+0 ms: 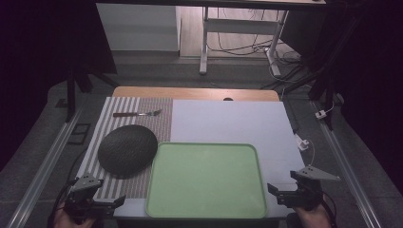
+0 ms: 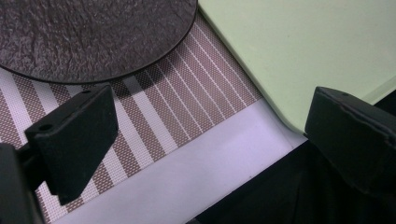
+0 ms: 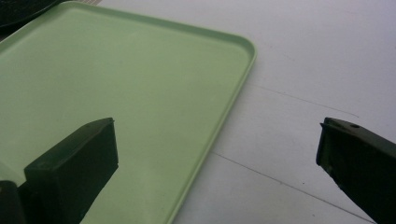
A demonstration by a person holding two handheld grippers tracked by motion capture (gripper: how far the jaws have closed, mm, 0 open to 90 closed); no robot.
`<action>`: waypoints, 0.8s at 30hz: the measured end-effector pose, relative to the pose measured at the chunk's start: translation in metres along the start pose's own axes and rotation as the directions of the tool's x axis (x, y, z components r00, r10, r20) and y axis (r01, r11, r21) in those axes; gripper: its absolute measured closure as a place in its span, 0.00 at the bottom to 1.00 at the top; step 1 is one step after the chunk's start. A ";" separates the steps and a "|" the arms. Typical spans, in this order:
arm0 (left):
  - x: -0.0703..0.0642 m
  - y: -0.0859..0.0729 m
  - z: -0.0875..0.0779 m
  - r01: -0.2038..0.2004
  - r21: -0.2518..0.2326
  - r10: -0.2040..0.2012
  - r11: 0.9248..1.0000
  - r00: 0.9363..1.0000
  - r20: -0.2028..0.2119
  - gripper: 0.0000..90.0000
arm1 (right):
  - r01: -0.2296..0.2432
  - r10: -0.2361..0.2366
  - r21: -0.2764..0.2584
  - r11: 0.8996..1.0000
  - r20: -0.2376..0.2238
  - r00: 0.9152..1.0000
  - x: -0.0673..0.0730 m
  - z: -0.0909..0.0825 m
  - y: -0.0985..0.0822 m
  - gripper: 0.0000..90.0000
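Smooth, rounded-corner green tray (image 1: 206, 180) lying flat; rough dark round plate (image 1: 127, 150) touching its left edge — left gripper (image 1: 111, 203) and right gripper (image 1: 278, 194) both hovering, jaws apart, holding nothing.

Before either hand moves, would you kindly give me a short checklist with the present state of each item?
1. Left tongs open, nothing between them: ok.
2. Right tongs open, nothing between them: ok.
3. Pale green rectangular plastic tray bare and flat on the white board: ok.
4. Dark round textured slate plate lying on the striped woven placemat, apart from both tongs: ok.
5. Metal fork with a reddish handle lying alone at the placemat's far end: ok.
6. Which thing goes first: cannot tell.
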State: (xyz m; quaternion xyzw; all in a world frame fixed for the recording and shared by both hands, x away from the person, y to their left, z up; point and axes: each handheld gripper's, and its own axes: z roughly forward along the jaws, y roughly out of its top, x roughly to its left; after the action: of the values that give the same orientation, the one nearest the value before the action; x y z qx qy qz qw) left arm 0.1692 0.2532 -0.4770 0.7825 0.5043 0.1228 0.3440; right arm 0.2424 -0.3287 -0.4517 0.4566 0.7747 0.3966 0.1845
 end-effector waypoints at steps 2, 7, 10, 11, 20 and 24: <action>0.000 0.000 0.000 -0.001 0.001 0.001 1.000 1.000 -0.004 0.03 | 0.007 -0.007 0.005 1.000 -0.005 1.000 0.001 0.001 0.000 0.00; 0.002 0.000 -0.001 -0.001 -0.026 0.001 1.000 1.000 -0.001 0.03 | 0.023 -0.023 0.013 1.000 -0.010 1.000 0.002 0.001 0.000 0.00; 0.002 0.001 -0.001 -0.002 -0.027 0.002 1.000 1.000 0.002 0.02 | 0.025 -0.025 0.016 1.000 -0.012 1.000 0.003 0.001 0.000 0.00; 0.002 0.001 -0.001 -0.002 -0.025 0.002 1.000 1.000 0.000 0.02 | 0.026 -0.026 0.016 1.000 -0.014 1.000 0.003 0.001 0.000 0.00; 0.001 0.002 0.001 -0.003 -0.008 0.002 1.000 1.000 -0.020 0.02 | 0.028 -0.028 0.017 0.999 -0.021 0.999 0.002 0.001 0.000 0.00; 0.001 0.002 0.001 0.002 -0.004 -0.002 1.000 1.000 -0.022 0.02 | 0.028 -0.027 0.019 0.999 -0.022 0.999 0.002 0.001 0.000 0.00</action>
State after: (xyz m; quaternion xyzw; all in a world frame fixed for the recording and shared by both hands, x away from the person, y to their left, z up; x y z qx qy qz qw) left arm 0.1716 0.2531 -0.4766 0.7798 0.5088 0.1319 0.3402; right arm 0.2420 -0.3263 -0.4525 0.4434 0.7866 0.3915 0.1773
